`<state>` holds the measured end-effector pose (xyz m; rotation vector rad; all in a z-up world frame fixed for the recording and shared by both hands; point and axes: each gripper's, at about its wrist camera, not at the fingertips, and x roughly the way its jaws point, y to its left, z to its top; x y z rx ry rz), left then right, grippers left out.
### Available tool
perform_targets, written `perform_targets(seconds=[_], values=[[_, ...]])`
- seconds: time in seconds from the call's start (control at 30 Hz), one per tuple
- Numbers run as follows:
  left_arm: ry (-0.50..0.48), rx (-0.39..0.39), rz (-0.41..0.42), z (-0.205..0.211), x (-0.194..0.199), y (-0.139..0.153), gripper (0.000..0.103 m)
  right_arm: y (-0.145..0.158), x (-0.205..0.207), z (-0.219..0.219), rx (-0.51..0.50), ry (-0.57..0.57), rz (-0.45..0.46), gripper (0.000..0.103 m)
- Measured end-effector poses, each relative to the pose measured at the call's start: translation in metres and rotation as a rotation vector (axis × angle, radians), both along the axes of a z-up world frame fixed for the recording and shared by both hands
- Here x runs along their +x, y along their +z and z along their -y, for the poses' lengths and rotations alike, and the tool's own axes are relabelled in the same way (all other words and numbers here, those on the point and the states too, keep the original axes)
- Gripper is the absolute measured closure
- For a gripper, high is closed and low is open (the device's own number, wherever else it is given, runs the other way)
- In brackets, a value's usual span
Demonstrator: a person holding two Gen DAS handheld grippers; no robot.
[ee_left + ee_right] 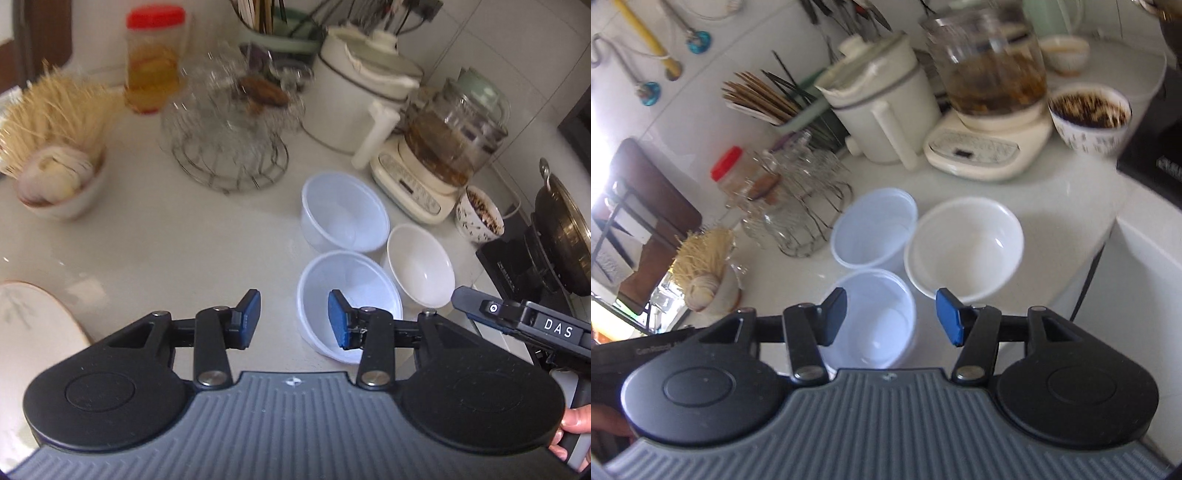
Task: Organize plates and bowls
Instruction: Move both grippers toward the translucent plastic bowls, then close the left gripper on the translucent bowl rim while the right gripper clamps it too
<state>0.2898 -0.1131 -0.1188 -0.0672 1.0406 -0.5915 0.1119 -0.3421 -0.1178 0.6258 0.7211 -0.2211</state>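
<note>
Three empty bowls stand close together on the white counter. In the left wrist view, a near translucent plastic bowl (354, 291), a far plastic bowl (343, 210) and a white ceramic bowl (421, 266) to their right. My left gripper (294, 319) is open and empty, hovering at the near bowl's left rim. The right gripper's body (524, 325) shows at the right edge. In the right wrist view, my right gripper (891, 319) is open and empty above the near plastic bowl (875, 317); the far plastic bowl (875, 229) and ceramic bowl (964, 247) lie beyond. A plate (33, 332) shows at the left.
A wire rack with glassware (229, 122), a red-lidded jar (153, 59), a bowl of garlic and sticks (55, 177), a white jug (358, 92), a glass kettle on its base (443, 147), a patterned cup (480, 218) and a stove with a pan (561, 229) ring the bowls.
</note>
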Motion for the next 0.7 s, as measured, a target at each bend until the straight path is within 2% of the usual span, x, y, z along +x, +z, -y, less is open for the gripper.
perform_targets(seconds=[0.17, 0.4, 0.53, 0.63, 0.7], values=[[0.017, -0.004, -0.069, 0.011, 0.01, -0.028, 0.057, -0.023, 0.008, 0.01, 0.067, 0.035, -0.033, 0.046], [0.047, 0.0, -0.155, 0.016, 0.024, -0.05, 0.057, -0.045, 0.023, 0.015, 0.128, 0.076, -0.065, 0.047], [0.041, 0.014, -0.167, 0.022, 0.028, -0.057, 0.057, -0.057, 0.031, 0.014, 0.166, 0.095, -0.088, 0.051], [0.039, 0.014, -0.179, 0.025, 0.029, -0.06, 0.06, -0.065, 0.035, 0.012, 0.184, 0.105, -0.108, 0.057], [0.032, 0.015, -0.183, 0.027, 0.029, -0.062, 0.067, -0.069, 0.037, 0.011, 0.188, 0.11, -0.116, 0.059]])
